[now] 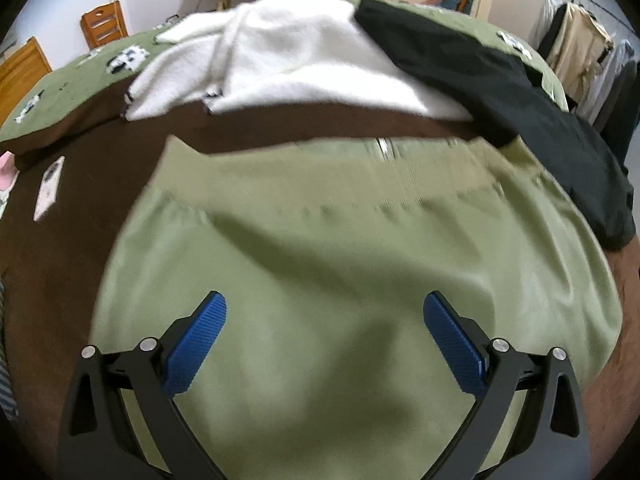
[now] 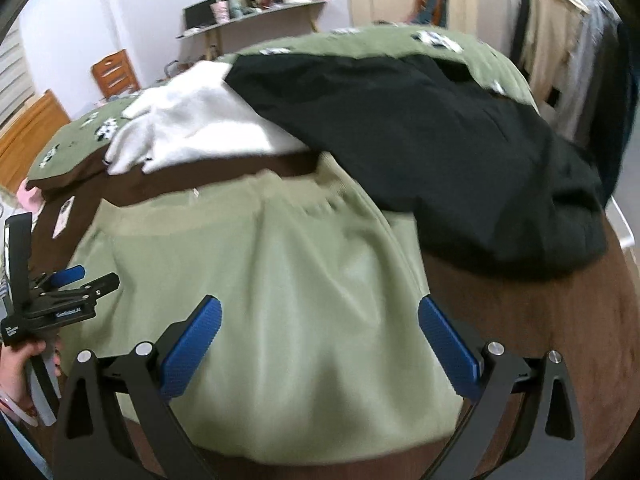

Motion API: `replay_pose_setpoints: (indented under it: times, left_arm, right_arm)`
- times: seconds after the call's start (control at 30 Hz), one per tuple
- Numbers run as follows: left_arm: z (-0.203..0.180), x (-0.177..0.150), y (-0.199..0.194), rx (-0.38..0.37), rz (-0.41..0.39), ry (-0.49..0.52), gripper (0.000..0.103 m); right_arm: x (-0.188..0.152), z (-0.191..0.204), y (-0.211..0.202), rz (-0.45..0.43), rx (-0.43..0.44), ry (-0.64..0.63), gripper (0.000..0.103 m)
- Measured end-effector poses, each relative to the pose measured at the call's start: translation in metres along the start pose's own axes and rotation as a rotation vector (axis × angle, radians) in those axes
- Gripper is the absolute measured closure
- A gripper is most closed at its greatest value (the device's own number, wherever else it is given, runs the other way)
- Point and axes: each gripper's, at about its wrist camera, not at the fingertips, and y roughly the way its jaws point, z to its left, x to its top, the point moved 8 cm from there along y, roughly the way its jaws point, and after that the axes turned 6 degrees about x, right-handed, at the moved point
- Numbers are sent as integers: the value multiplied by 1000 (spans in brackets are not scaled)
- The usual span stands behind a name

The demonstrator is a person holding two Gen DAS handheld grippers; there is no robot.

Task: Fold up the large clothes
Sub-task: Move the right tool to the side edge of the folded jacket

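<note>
A pale green garment (image 1: 340,280) with a ribbed band and a zip lies folded on the brown bed cover (image 1: 88,240). My left gripper (image 1: 324,312) hovers over it, open, blue pads wide apart with nothing between them. My right gripper (image 2: 318,316) is open over the same green garment (image 2: 280,300), near its right edge, holding nothing. At the left of the right wrist view the left gripper (image 2: 76,280) appears in a person's hand. A black garment (image 2: 440,152) and a white fluffy garment (image 2: 192,128) lie farther back.
A green patterned pillow (image 1: 60,96) lies at the back left, and a phone-like object (image 1: 48,188) rests on the brown cover. A clothes rack (image 1: 592,52) stands at the right. A shelf (image 2: 256,12) and wooden chairs (image 1: 104,24) line the far wall.
</note>
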Motion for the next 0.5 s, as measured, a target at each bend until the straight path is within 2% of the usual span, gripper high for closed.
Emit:
replay_pose_setpoints:
  times: [0.1, 0.23, 0.5]
  left_arm:
    - [-8, -11, 8, 13, -7, 10, 6]
    - [-15, -30, 34, 29, 31, 31, 5]
    - [-18, -33, 38, 42, -32, 50, 5]
  right_arm:
    - [-22, -13, -3, 7, -8, 53, 6]
    - [-50, -23, -4, 17, -14, 106, 6]
    - [-86, -39, -4, -1, 5, 259, 6]
